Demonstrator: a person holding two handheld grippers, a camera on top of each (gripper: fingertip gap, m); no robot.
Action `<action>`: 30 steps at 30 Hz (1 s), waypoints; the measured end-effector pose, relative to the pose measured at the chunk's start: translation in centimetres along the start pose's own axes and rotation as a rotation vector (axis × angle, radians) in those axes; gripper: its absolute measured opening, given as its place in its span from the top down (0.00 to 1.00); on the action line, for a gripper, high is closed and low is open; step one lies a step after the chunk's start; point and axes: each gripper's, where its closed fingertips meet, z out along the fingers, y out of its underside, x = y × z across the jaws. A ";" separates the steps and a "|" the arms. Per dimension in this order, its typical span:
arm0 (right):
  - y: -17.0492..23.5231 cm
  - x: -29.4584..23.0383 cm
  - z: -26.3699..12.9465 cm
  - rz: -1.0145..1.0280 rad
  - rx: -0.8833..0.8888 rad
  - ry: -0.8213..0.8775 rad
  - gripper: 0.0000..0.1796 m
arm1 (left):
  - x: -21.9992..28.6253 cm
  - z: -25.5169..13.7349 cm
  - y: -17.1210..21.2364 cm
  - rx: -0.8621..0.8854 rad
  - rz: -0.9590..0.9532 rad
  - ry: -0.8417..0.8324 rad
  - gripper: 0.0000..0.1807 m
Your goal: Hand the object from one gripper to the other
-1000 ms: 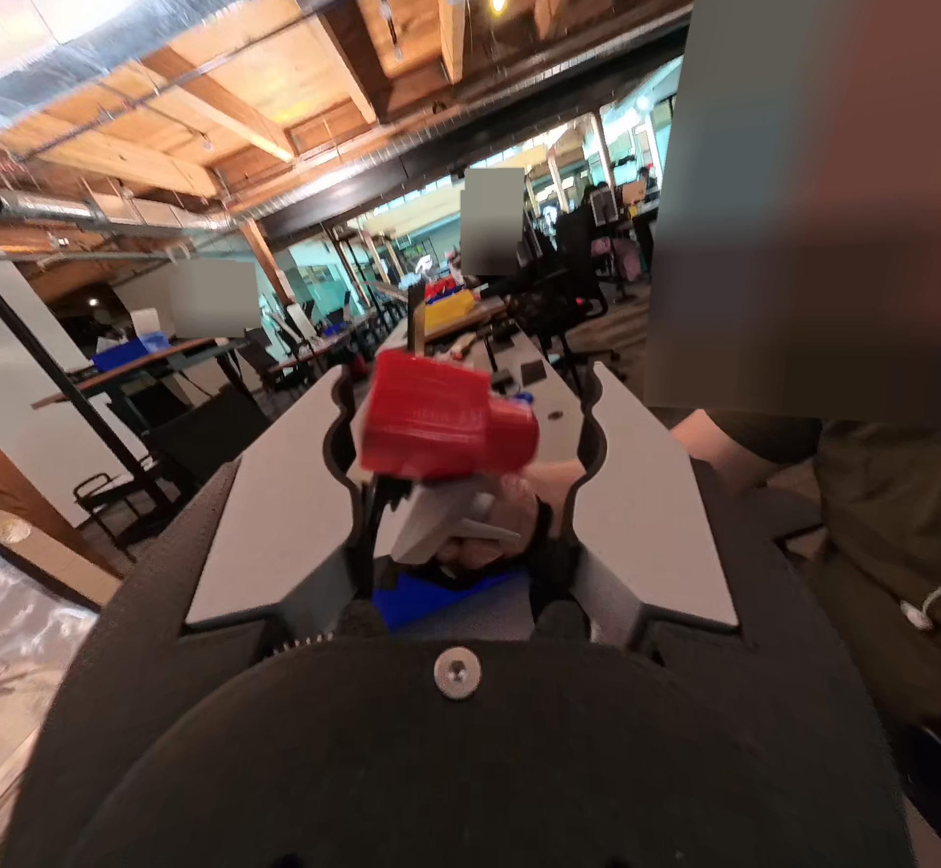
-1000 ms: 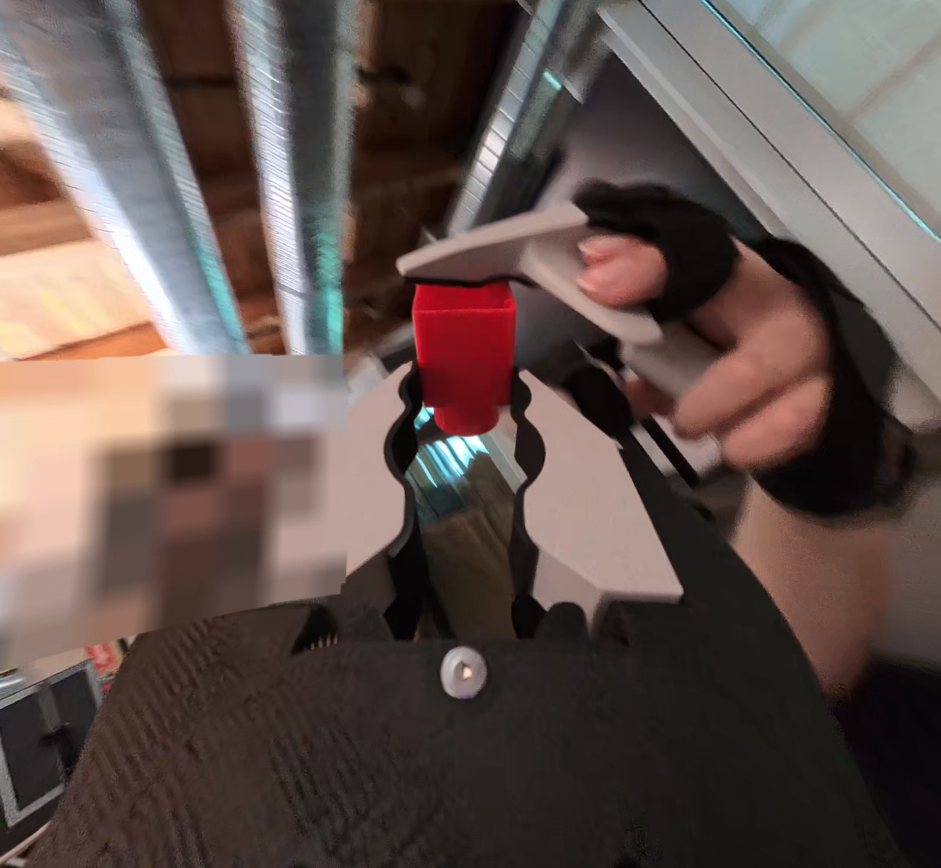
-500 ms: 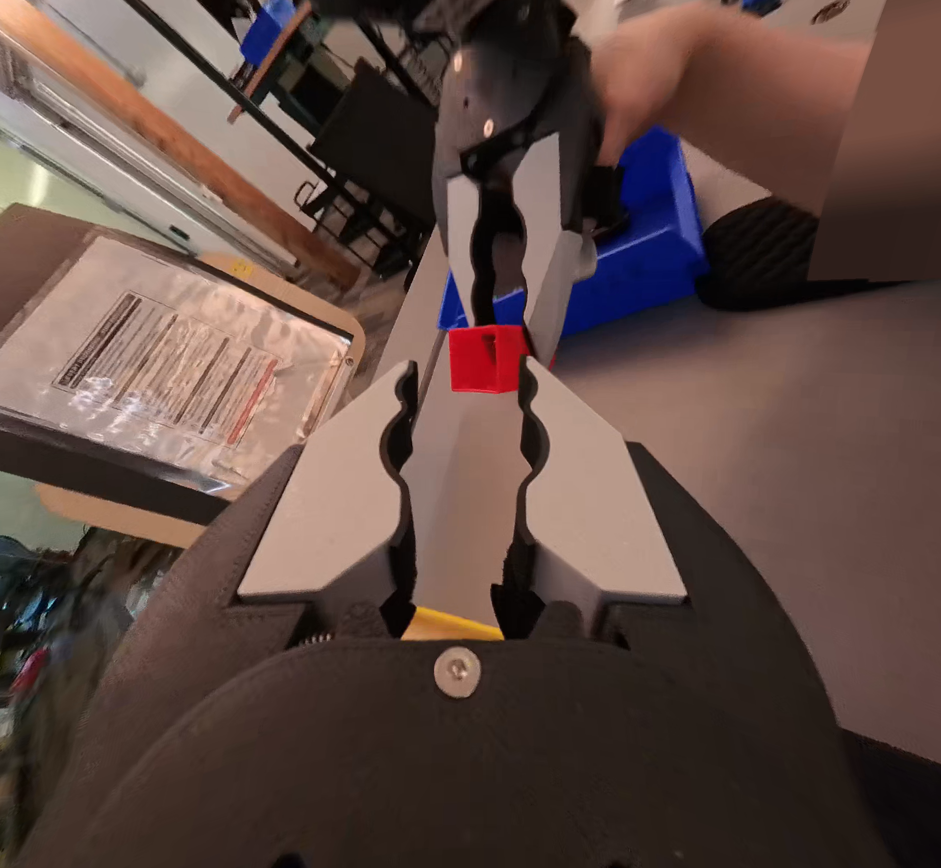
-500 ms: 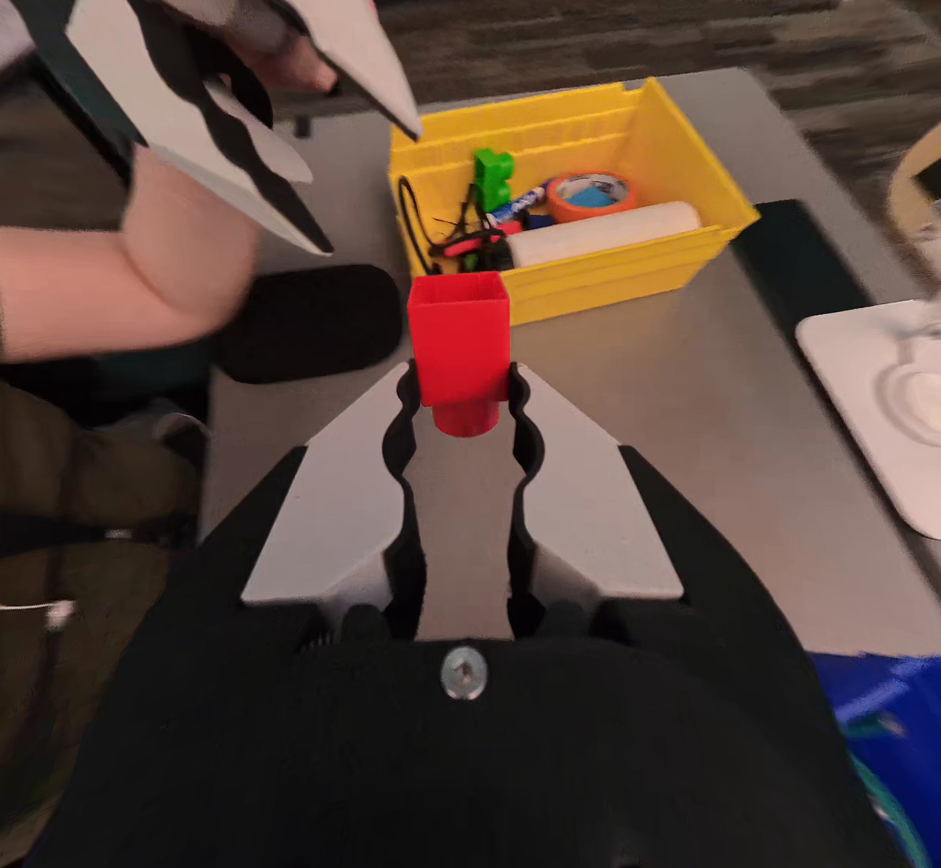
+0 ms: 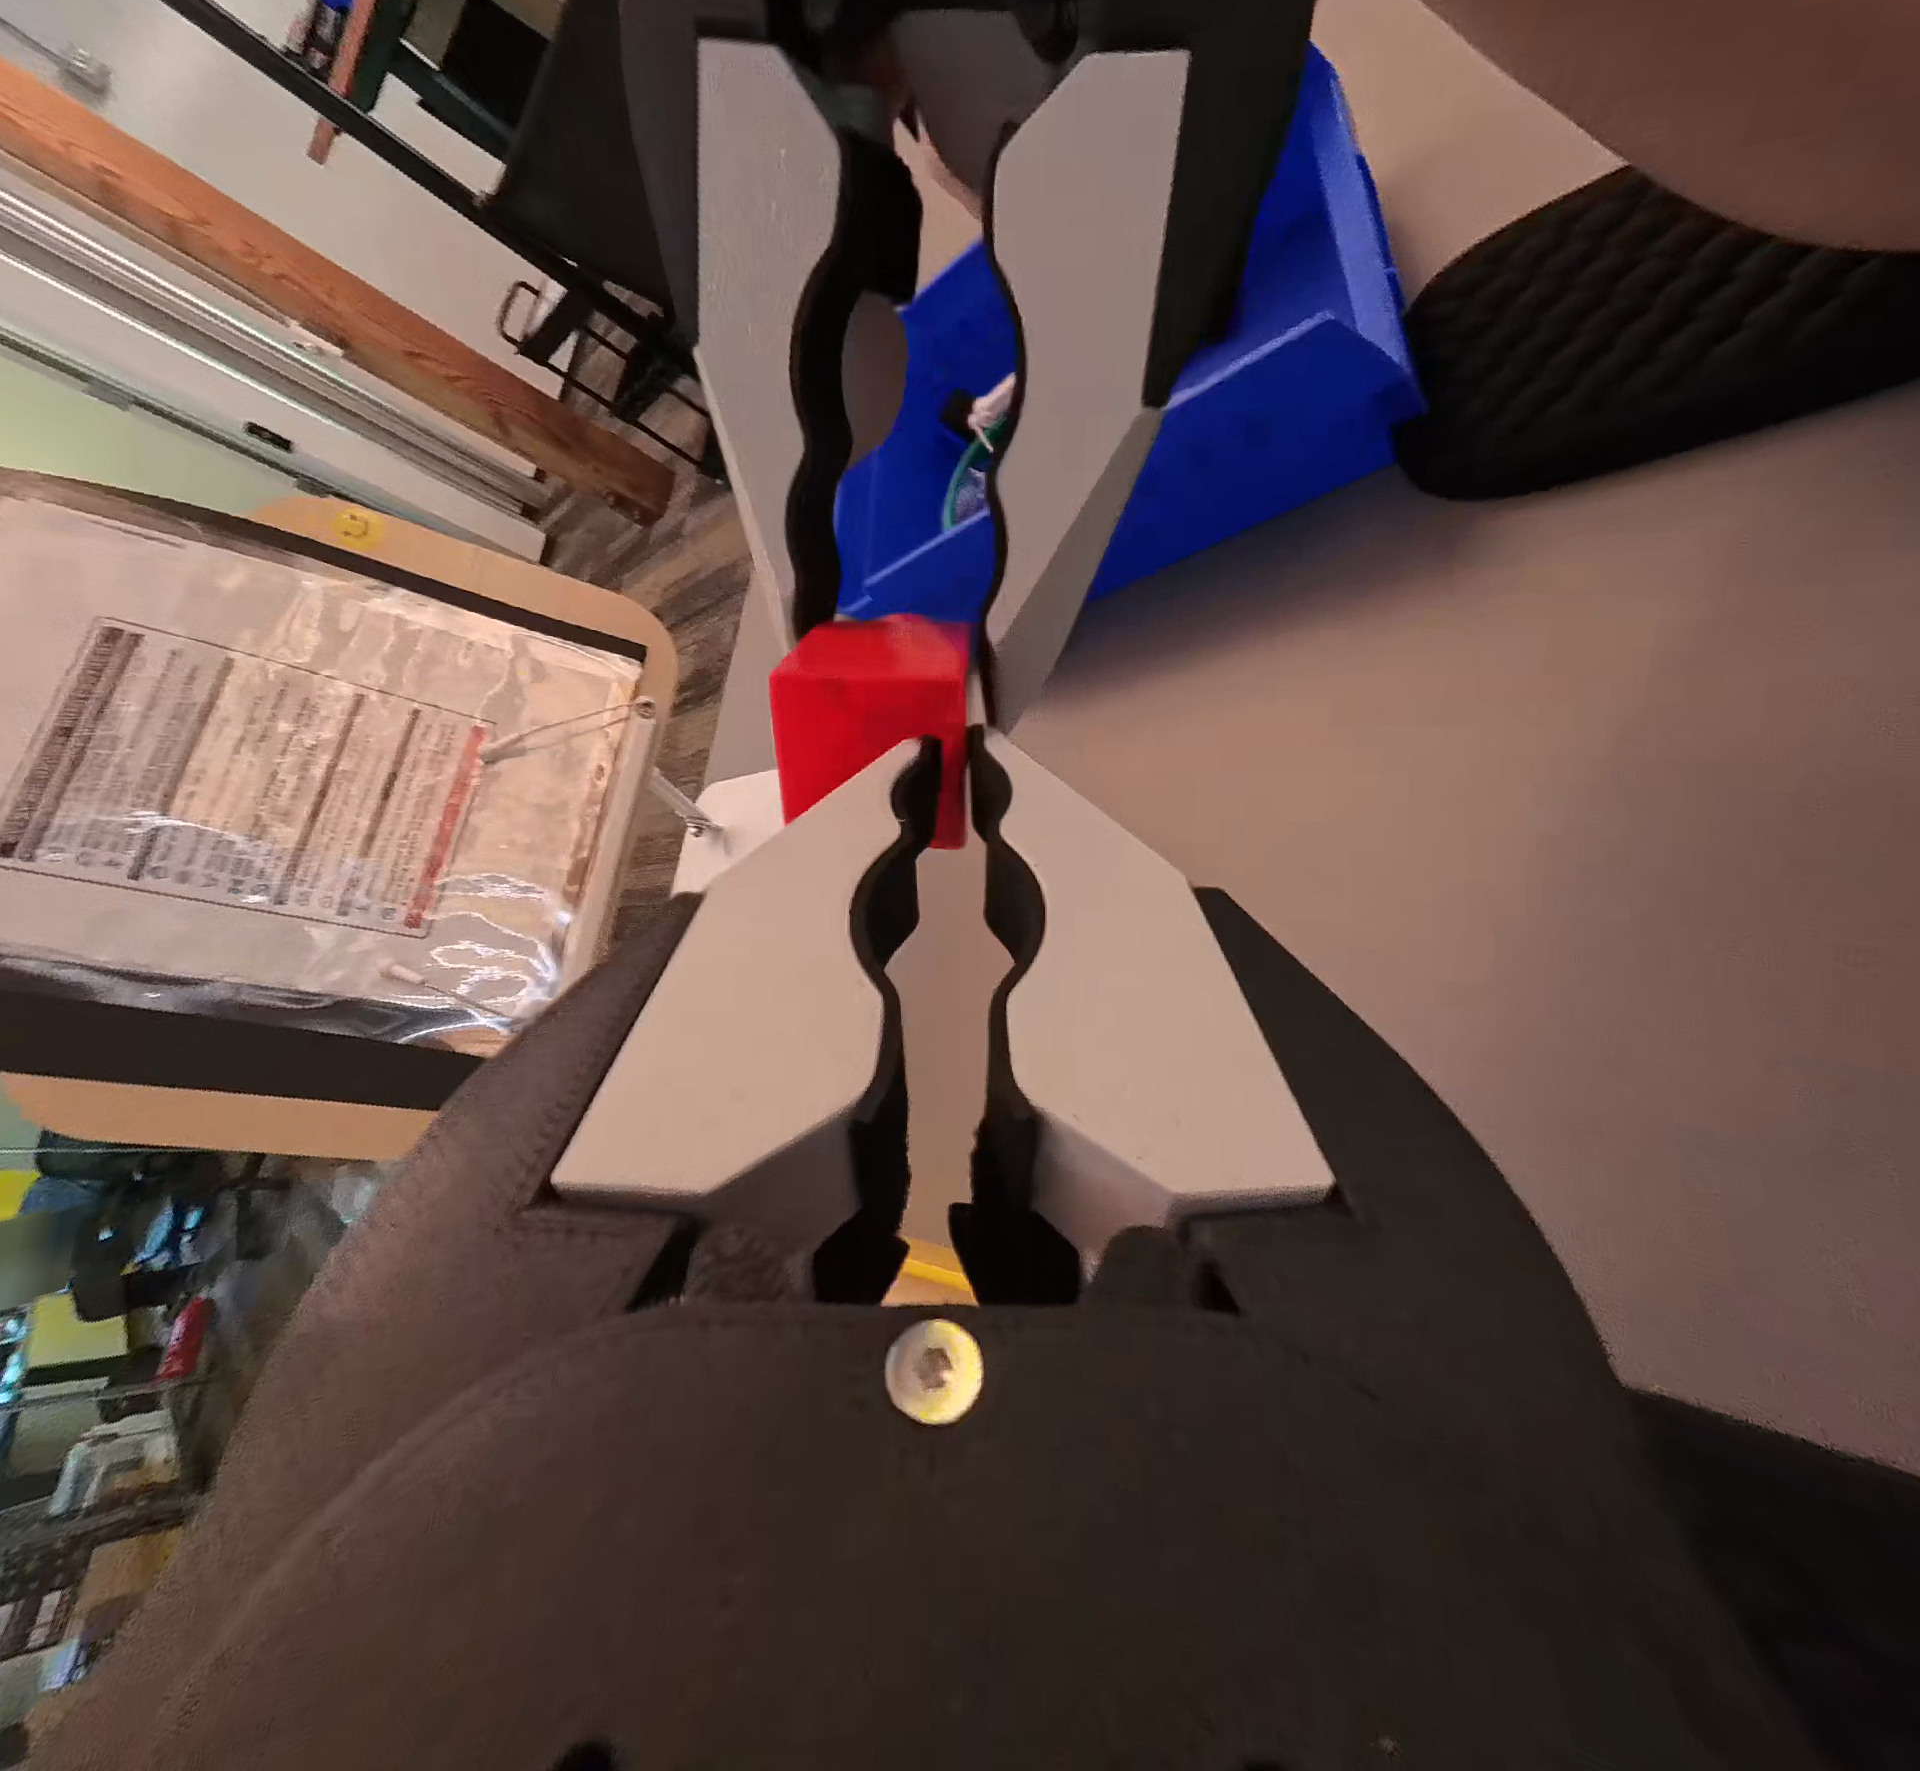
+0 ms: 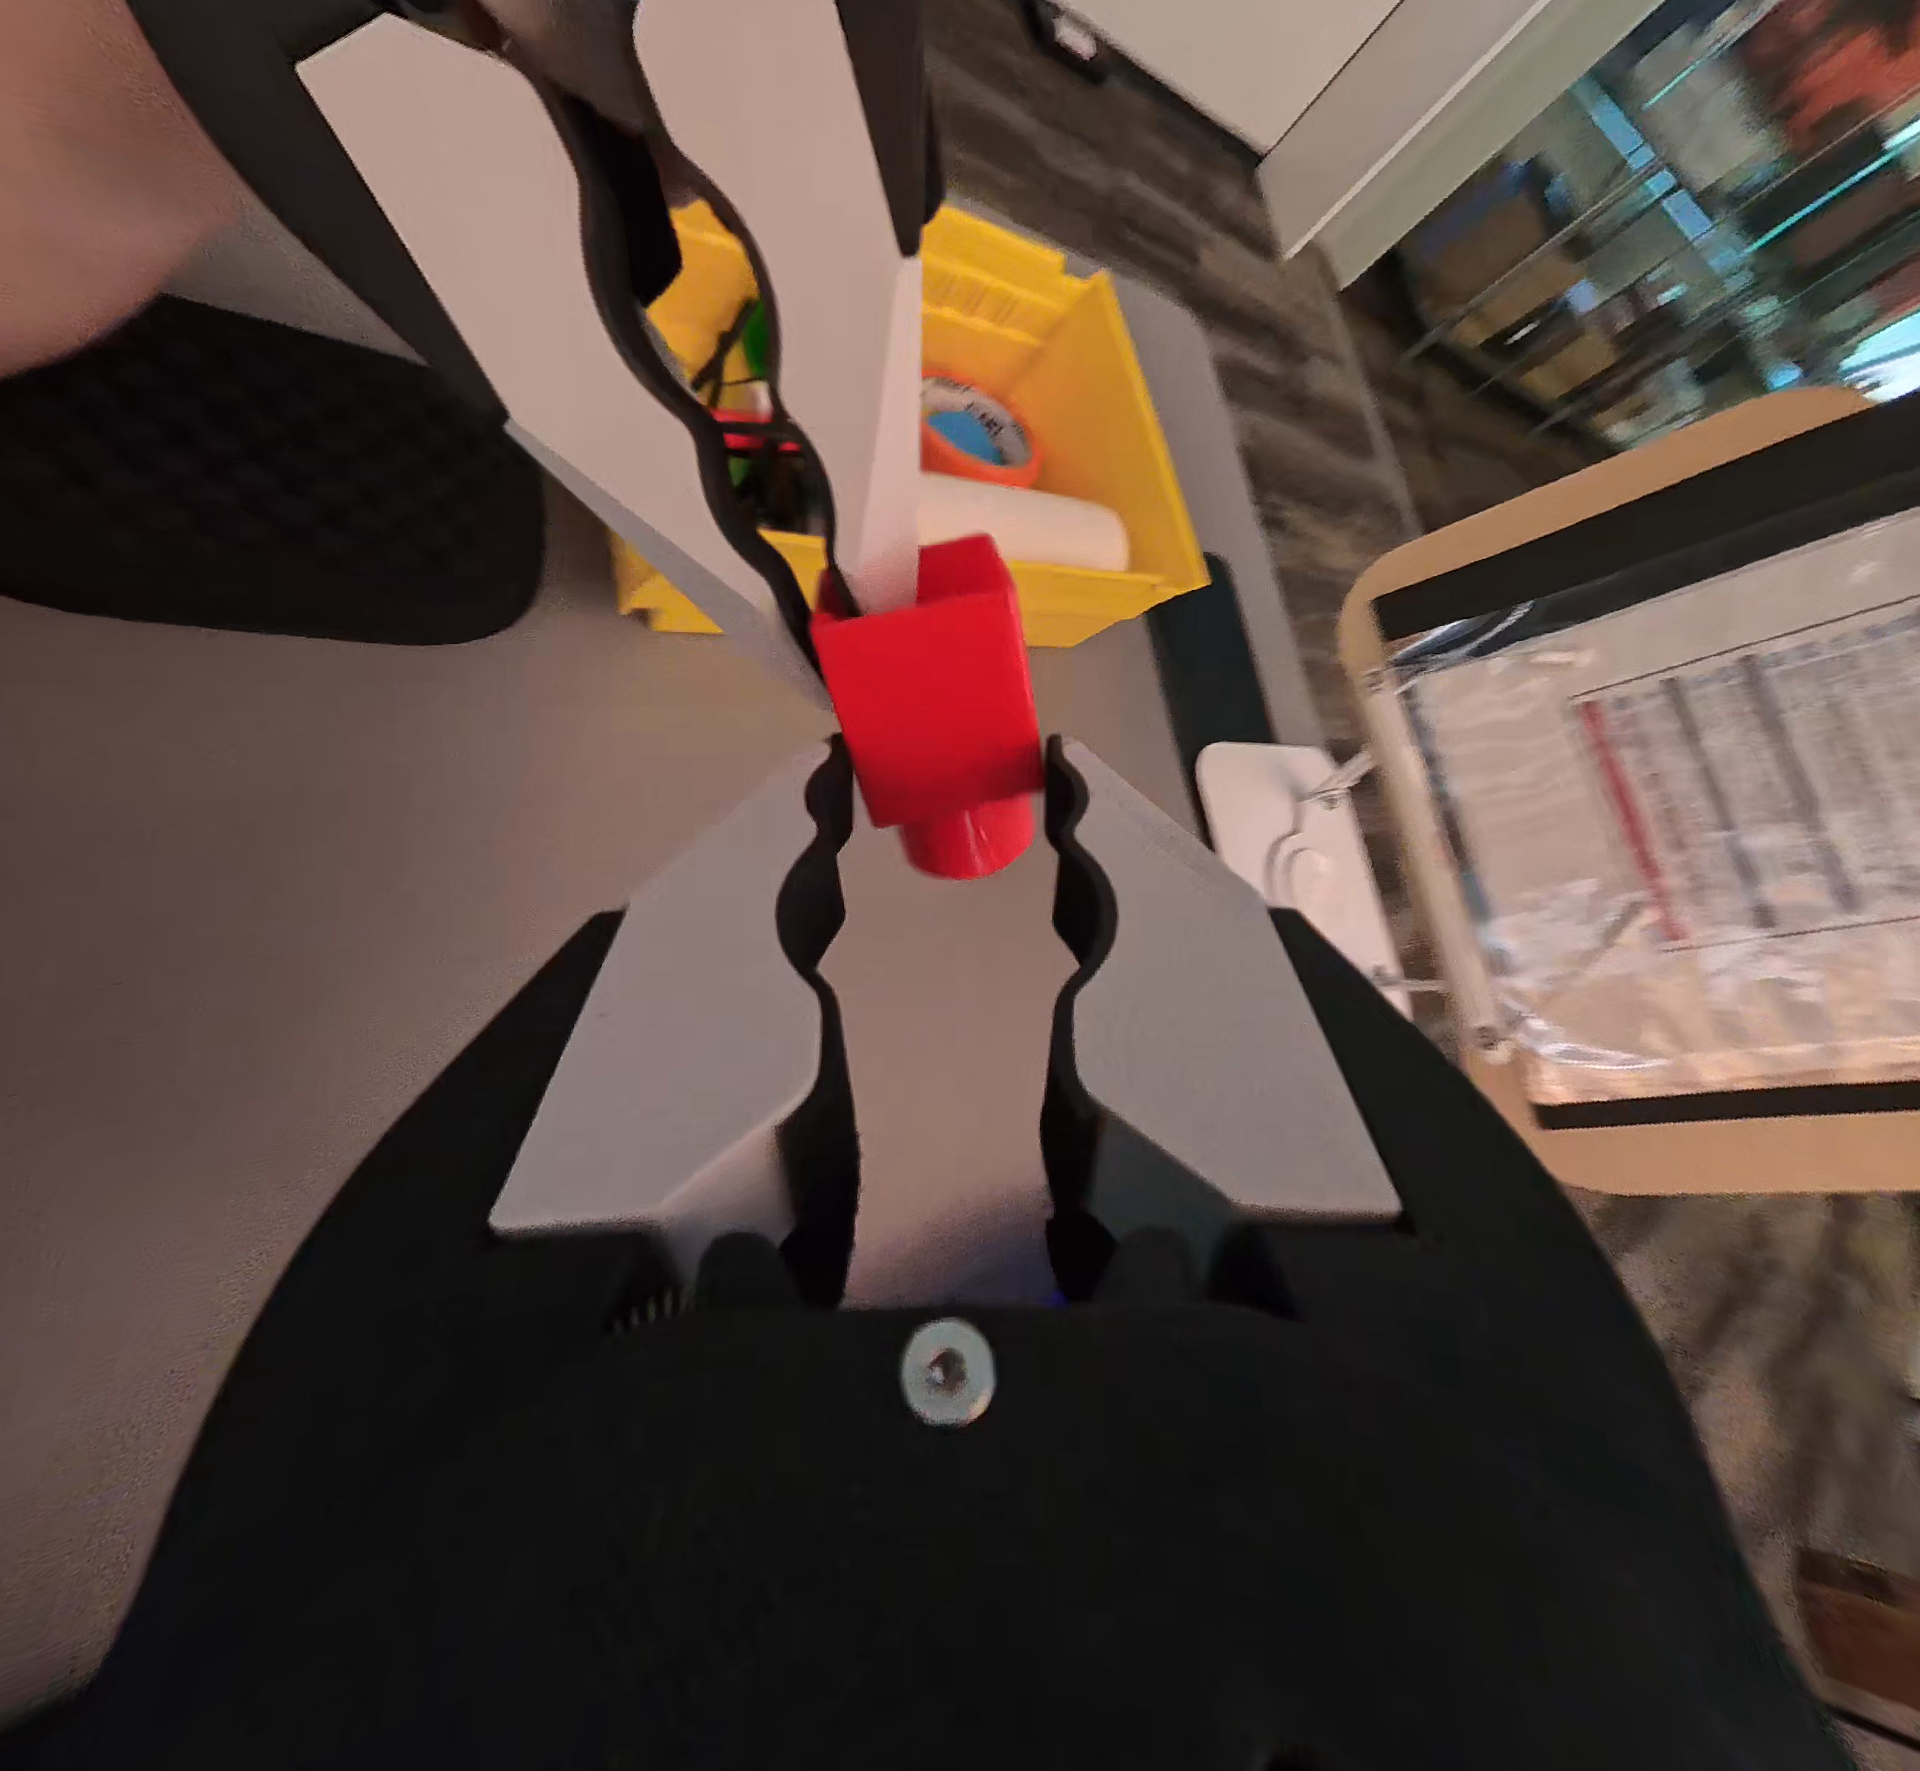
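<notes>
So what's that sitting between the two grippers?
A red cup: the right gripper clasps its sides while the left gripper pinches its wall. Both wrist views show it.

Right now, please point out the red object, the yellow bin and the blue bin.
red object (image 6: 925,703), right wrist view, its front face.
yellow bin (image 6: 1127,433), right wrist view, its side wall.
blue bin (image 5: 1257,433), left wrist view, its outer wall.

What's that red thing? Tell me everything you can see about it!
The red cup is a small, hollow, square box, plastic-looking, open on top, with a short round stub underneath. It is held over the grey table, tilted a little. The right tool squeezes its two sides, and the left tool pinches one wall, one finger inside.
</notes>
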 end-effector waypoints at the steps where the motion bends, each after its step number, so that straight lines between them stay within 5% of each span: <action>1: -0.2 0.5 -0.3 -0.016 0.014 0.035 0.77 | -0.6 -0.1 -0.2 0.011 0.007 -0.036 0.99; 7: -3.6 5.0 -4.9 0.156 0.331 0.189 0.71 | -6.7 -3.3 -2.2 0.095 0.105 -0.467 0.99; 13: -7.0 7.3 -9.3 0.345 0.647 0.265 0.72 | -10.6 -5.0 -2.2 -0.104 0.444 -0.958 0.99; 19: -8.5 6.2 -7.6 0.060 0.529 0.537 0.80 | -10.4 -1.7 -1.1 -0.333 0.656 -1.026 0.99; 30: -5.9 7.1 -3.2 0.141 0.326 0.615 0.93 | -9.5 0.1 -0.8 -0.398 0.659 -0.983 0.99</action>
